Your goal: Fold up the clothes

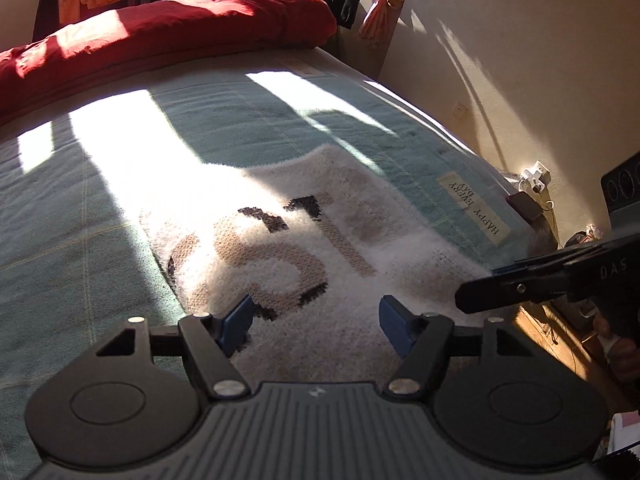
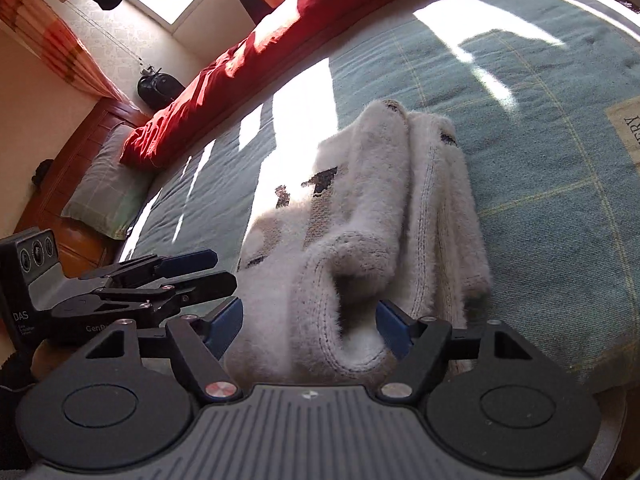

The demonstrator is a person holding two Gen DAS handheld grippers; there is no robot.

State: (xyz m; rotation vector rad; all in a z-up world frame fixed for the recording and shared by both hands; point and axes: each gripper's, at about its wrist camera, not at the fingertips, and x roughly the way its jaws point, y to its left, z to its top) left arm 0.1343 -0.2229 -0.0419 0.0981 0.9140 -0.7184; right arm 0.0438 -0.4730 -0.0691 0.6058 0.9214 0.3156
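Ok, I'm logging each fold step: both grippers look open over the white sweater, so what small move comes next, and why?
Probably close the right gripper on the sweater's near rolled edge. That fuzzy edge sits between its open fingers, and the left gripper hovers open over the patterned part, gripping nothing.

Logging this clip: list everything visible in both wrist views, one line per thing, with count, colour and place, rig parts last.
sweater: 1, fluffy white with brown and black pattern, partly folded on the bed, near edge.
bedspread: 1, teal with thin yellow lines, covering the bed.
label patch: 1, cream, printed HAPPY EVERY DAY, on the bedspread's right side.
duvet: 1, red, bunched along the bed's far side.
pillow: 1, pale green check, at the headboard.
curtain: 1, orange-striped, by the window.
left gripper: 1, black with blue pads, open over the sweater.
right gripper: 1, black with blue pads, open at the sweater's folded edge.
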